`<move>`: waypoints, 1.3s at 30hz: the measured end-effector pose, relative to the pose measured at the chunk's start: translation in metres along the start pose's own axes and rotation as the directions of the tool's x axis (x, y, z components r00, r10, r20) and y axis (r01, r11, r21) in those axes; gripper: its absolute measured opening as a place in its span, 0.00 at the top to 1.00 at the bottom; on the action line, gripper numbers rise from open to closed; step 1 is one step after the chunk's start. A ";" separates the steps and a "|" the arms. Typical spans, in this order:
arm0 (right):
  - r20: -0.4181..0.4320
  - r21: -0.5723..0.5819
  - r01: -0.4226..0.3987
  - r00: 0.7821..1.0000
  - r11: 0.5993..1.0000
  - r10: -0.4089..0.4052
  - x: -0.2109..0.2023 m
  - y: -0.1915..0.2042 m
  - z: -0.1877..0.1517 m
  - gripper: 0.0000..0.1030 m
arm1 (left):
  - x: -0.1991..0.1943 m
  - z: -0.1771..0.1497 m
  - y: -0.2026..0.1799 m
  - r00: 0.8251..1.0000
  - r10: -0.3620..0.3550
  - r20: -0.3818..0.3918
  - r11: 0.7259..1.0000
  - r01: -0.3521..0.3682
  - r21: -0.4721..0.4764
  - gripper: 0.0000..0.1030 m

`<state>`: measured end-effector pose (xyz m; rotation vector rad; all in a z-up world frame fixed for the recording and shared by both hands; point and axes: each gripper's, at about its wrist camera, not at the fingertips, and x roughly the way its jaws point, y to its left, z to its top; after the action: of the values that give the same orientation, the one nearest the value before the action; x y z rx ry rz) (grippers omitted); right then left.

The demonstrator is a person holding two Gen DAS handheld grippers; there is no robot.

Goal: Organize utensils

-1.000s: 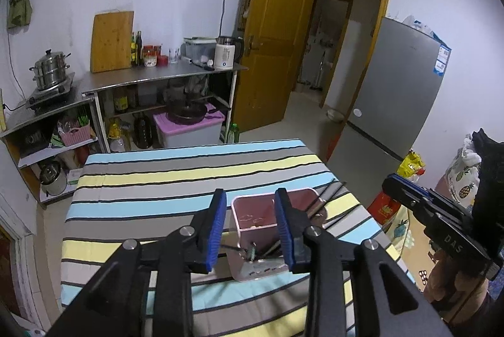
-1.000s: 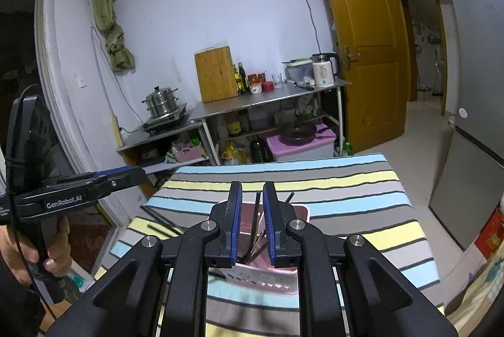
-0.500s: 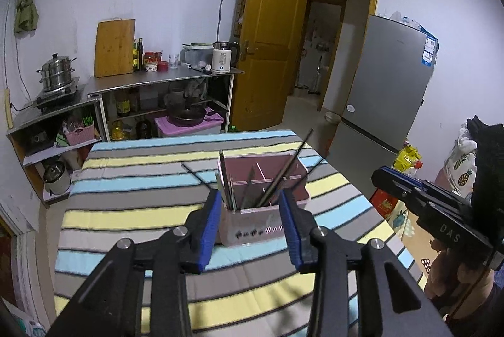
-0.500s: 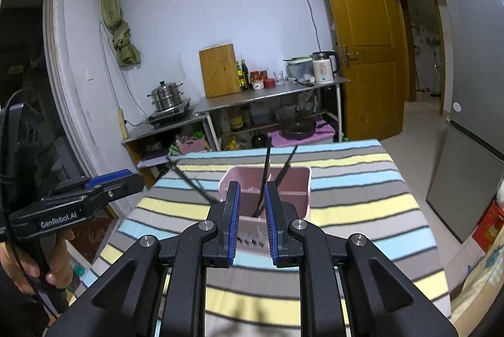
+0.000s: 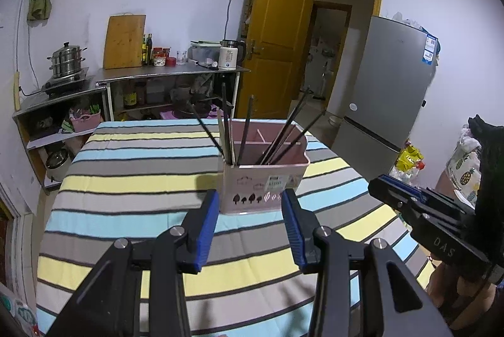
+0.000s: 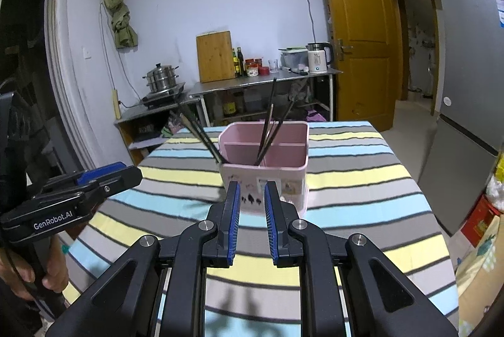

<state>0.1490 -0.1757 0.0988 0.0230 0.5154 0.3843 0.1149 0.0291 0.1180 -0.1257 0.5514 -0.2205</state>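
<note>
Both grippers, left gripper (image 5: 250, 223) wide and right gripper (image 6: 250, 219) narrow, are empty; the chopsticks (image 5: 247, 132) in the pink holder (image 5: 264, 179) mid-counter should be pinched singly.

Dark chopsticks (image 6: 267, 129) stand in a pink holder (image 6: 267, 176) beyond the empty right claw (image 6: 250, 195).

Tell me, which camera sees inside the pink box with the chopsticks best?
The right wrist view. It looks down into the pink utensil holder, showing its dividers and open compartments around the black chopsticks. The left wrist view sees the holder more side-on: mostly its decorated front wall, with the chopsticks sticking up.
</note>
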 end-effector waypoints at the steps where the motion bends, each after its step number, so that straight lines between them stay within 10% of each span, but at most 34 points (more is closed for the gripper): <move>1: -0.003 -0.006 0.003 1.000 1.000 -0.003 0.000 0.001 -0.004 0.84 | -0.001 -0.004 0.000 1.000 0.002 0.000 1.000 -0.002 0.000 0.58; 39: -0.010 -0.043 0.049 0.999 0.998 -0.049 -0.002 0.011 -0.052 0.84 | 0.013 -0.067 0.001 0.999 0.032 -0.013 0.999 -0.032 -0.017 0.58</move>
<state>0.1182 -0.1698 0.0562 -0.0332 0.5172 0.3474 0.0905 0.0228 0.0546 -0.1320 0.5677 -0.1857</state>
